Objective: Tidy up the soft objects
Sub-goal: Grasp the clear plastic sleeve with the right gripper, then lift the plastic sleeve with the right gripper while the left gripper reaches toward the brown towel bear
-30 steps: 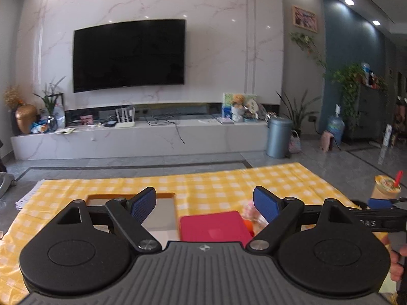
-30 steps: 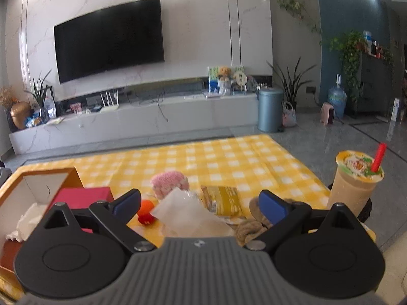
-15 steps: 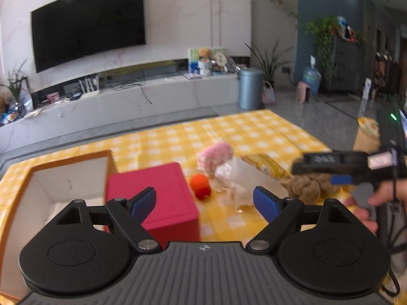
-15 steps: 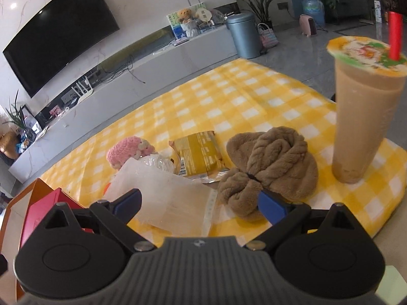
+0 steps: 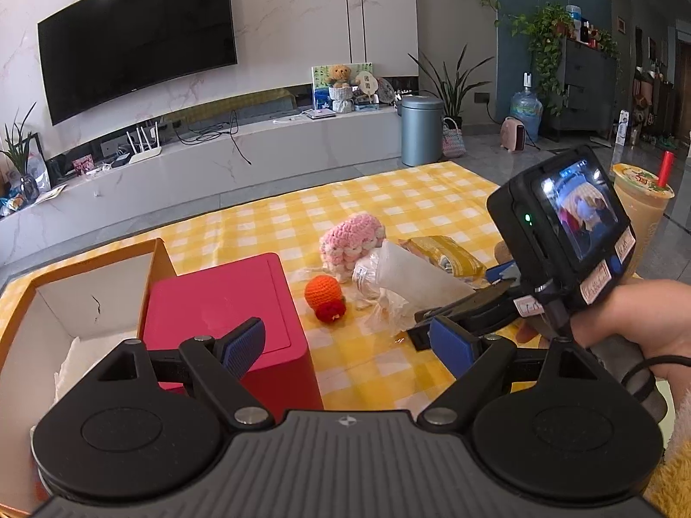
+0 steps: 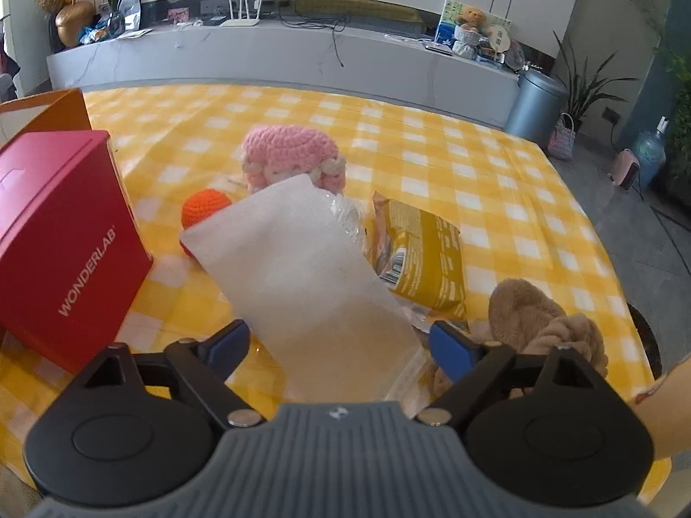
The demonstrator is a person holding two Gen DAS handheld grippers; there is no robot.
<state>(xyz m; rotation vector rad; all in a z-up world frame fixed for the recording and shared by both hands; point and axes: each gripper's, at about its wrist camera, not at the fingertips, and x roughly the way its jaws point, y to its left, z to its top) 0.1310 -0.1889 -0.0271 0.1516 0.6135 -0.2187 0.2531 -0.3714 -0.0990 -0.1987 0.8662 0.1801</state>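
Note:
On the yellow checked cloth [image 6: 453, 146] lie a pink crochet toy [image 6: 289, 155], an orange crochet ball [image 6: 203, 207], a clear bubble-wrap bag [image 6: 311, 276], a yellow snack packet [image 6: 425, 259] and a brown plush piece [image 6: 540, 323]. My right gripper [image 6: 339, 343] is open, its jaws either side of the bag's near end. My left gripper [image 5: 350, 345] is open and empty above the cloth, beside the red box [image 5: 220, 302]. The left wrist view also shows the pink toy [image 5: 352, 244], the ball [image 5: 321, 295], the bag [image 5: 406, 278] and the right gripper [image 5: 488, 289].
An open orange cardboard box [image 5: 86, 298] with white paper inside stands at the left, the red WONDERLAB box [image 6: 56, 233] next to it. A drink cup with a red straw [image 5: 641, 211] stands at the cloth's right edge. A TV wall and low cabinet lie beyond.
Both grippers have tilted down and come closer to the cloth. The right gripper has swung left from the brown plush to the bubble-wrap bag, which now lies between its open jaws.

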